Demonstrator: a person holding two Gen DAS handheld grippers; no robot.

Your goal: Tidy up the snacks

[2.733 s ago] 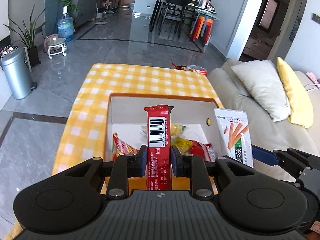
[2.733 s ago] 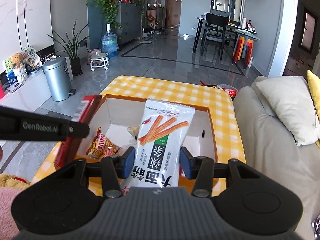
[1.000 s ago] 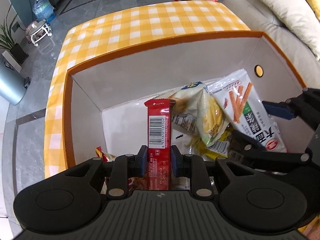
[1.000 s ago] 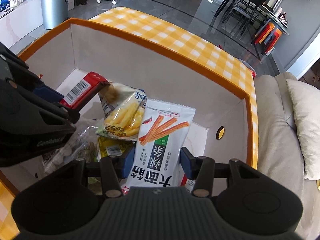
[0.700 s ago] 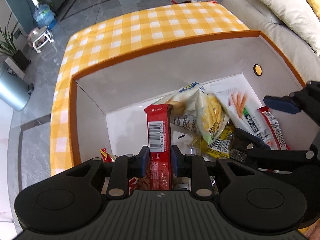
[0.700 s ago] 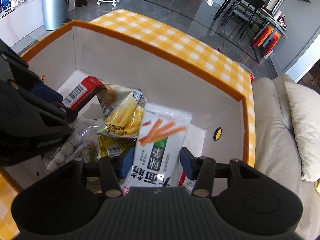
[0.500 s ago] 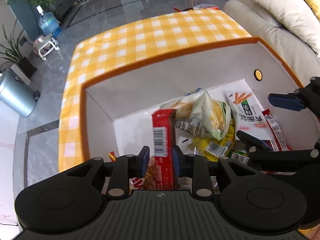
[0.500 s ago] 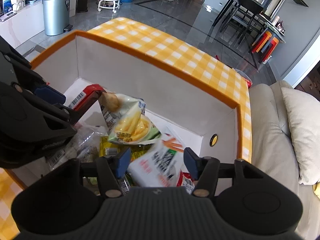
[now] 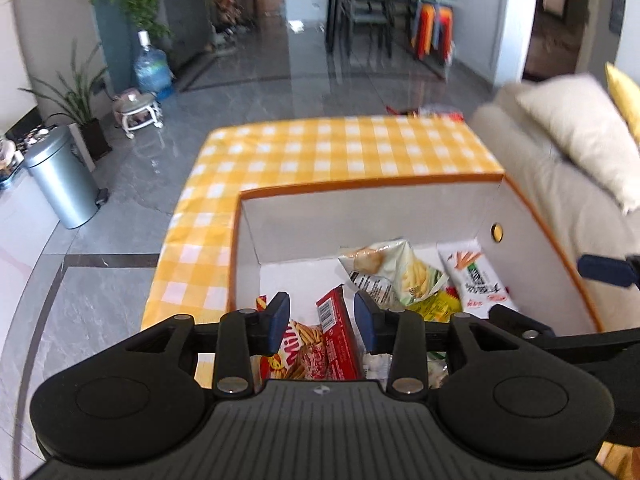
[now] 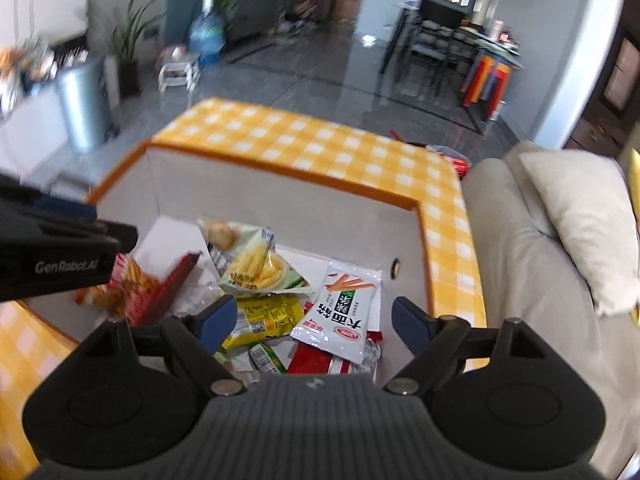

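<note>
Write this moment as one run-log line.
left gripper: just opened, red bar dropped | right gripper: just opened, empty | white packet lying in box

Glossy dark grey tiled floor (image 9: 256,80), reflecting daylight. Yellow-and-white checked tablecloth (image 9: 340,148) over a low table. Beige sofa (image 10: 532,248) at right, with cream cushion (image 10: 588,208). Silver pedal bin (image 9: 64,178) at left, beside potted plant (image 9: 76,96). Blue water bottle (image 9: 150,66) near small white stool (image 9: 138,110). Dark dining table with chairs (image 10: 436,36) at rear; stacked orange stools (image 10: 486,78) alongside. Pale walls.
</note>
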